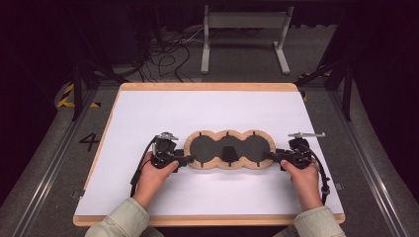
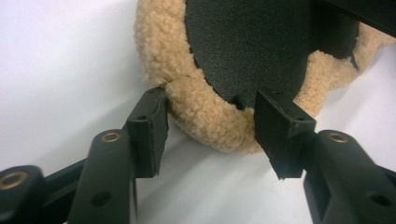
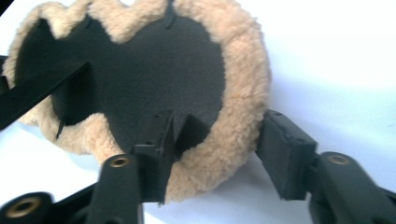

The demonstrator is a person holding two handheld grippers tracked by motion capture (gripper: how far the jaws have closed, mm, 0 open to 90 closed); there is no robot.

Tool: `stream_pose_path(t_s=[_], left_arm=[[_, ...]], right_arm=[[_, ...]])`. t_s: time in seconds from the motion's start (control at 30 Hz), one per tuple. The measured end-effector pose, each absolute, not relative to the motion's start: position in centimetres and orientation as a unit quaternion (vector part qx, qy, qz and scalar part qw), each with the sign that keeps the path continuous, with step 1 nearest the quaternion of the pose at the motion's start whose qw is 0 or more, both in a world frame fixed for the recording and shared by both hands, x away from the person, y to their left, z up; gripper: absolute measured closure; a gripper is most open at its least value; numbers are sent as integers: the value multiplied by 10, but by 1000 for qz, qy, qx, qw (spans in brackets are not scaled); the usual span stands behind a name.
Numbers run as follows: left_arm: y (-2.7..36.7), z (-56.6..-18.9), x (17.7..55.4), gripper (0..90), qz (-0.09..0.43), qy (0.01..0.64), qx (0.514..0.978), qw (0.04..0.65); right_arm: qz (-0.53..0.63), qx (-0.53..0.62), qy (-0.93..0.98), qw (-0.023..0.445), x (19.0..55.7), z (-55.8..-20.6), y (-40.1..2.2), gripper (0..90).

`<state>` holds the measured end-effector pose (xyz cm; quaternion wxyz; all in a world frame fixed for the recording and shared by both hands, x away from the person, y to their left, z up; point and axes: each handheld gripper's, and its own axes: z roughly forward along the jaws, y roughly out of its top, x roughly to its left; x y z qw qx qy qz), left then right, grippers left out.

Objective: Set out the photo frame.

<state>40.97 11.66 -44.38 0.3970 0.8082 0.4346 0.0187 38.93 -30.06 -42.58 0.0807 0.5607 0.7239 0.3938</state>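
At the near edge of the high view, two hands in pale green sleeves each hold a hand-held gripper, one at either end of the same object. The left hand-held gripper [image 1: 184, 159] points toward the right, and its jaws straddle the left end of a long three-lobed pad of black fabric edged with tan fleece [image 1: 230, 149]. In the left gripper view, this left hand-held gripper [image 2: 210, 126] has the fleece rim between its jaws: one pad touches the outer fluffy edge, the other lies over the black inner face near a small notch. The jaws stand partly spread about the rim, and whether they truly squeeze it I cannot tell.

The right hand-held gripper [image 1: 271, 157] points toward the left and meets the right end of the pad. In the right gripper view, the right hand-held gripper [image 3: 219, 144] has one pad on the black face beside a notch, while the other sits just off the outer fleece edge with a sliver of gap, so the rim is between the jaws and not clamped.

The pad lies flat between the two grippers on the white-topped desk with a wooden edge [image 1: 207, 108]. Beyond the desk stand a grey metal frame [image 1: 244, 34] and loose dark cables [image 1: 163, 59] on the floor.
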Motion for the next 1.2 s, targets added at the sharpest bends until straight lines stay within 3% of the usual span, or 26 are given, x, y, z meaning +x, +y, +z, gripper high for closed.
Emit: stream_pose_path(t_s=[0.2, 0.27, 0.9, 1.2], left_arm=[[121, -436, 404, 640, 46, 434, 801, 411], [120, -435, 402, 654, 54, 431, 802, 411], [119, -430, 382, 681, 103, 385, 828, 394], [123, -431, 374, 655, 62, 371, 842, 387]], right_arm=[[394, 553, 725, 112, 383, -417, -302, 612], [384, 546, 735, 123, 383, -416, -300, 614], [347, 503, 773, 175, 365, -411, -292, 630], [339, 478, 788, 189, 346, -407, -292, 624]])
